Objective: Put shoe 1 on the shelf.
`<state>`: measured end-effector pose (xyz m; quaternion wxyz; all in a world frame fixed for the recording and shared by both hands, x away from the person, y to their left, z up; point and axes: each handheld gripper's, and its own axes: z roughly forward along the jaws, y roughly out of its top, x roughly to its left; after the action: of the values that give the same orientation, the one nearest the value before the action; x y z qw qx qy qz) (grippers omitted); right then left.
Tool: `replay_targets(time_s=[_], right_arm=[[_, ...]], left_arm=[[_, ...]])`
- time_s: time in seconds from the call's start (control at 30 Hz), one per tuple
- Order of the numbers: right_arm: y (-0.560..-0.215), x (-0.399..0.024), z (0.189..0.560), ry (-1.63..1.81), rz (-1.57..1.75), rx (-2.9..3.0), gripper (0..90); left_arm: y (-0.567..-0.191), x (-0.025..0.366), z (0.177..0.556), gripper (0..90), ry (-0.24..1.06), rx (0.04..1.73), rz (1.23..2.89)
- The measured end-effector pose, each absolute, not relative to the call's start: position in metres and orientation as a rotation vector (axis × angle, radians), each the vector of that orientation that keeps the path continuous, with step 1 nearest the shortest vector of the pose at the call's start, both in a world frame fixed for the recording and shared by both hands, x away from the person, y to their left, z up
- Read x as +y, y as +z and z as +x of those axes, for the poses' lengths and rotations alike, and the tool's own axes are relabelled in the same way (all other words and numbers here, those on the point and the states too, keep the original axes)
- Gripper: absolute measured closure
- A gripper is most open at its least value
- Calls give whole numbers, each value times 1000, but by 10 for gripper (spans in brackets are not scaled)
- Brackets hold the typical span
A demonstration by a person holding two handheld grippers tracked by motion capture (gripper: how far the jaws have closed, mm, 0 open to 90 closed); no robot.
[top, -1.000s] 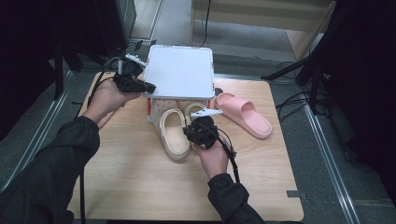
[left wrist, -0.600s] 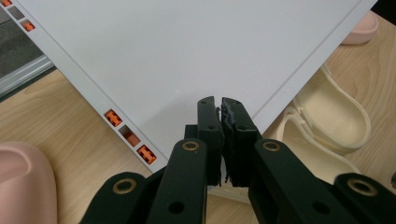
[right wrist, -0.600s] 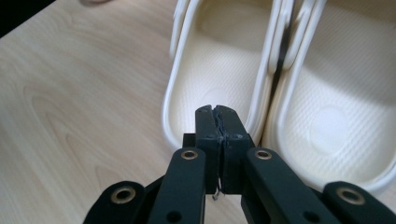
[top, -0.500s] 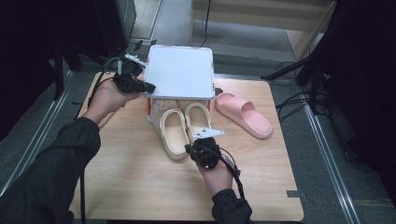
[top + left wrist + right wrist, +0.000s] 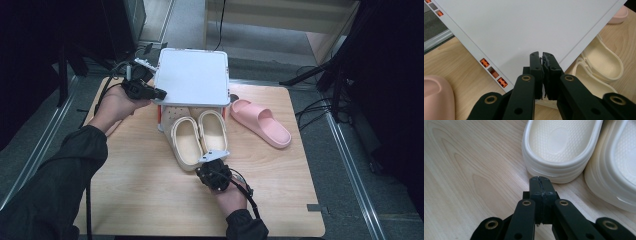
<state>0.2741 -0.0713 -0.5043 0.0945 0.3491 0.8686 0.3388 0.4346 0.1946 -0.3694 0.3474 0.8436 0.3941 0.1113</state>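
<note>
A white square panel (image 5: 192, 75) on short orange legs stands at the back of the wooden table (image 5: 140, 195). My left gripper (image 5: 159, 93) is shut, and its jaws lie over the panel's near left corner (image 5: 524, 32); whether they touch it I cannot tell. Two cream clogs (image 5: 187, 142) (image 5: 213, 131) lie side by side, toes under the panel. My right gripper (image 5: 212, 162) is shut with nothing between its jaws. Its tips (image 5: 540, 178) hover low over the wood just short of one clog's heel (image 5: 561, 147), with the other clog (image 5: 621, 167) to its right.
A pink slipper (image 5: 260, 122) lies to the right of the clogs. In the left gripper view a second pink rounded shape (image 5: 436, 97) lies on the table beside the panel's slotted edge. Dark floor and cables surround the table.
My right gripper has drawn back from over the clogs toward the near edge and sunk, now just off the heels. The left hand has stayed put.
</note>
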Motion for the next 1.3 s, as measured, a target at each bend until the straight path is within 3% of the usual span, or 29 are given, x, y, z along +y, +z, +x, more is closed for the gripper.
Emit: replay_targets(time_s=[0.73,1.3], right_arm=[[-505,-41,292,1020,989,2567,900],[-498,-7,346,1034,1058,2509,900]], left_arm=[[-370,194,433,862,294,1038,2176],[-370,194,433,862,277,1052,2170]])
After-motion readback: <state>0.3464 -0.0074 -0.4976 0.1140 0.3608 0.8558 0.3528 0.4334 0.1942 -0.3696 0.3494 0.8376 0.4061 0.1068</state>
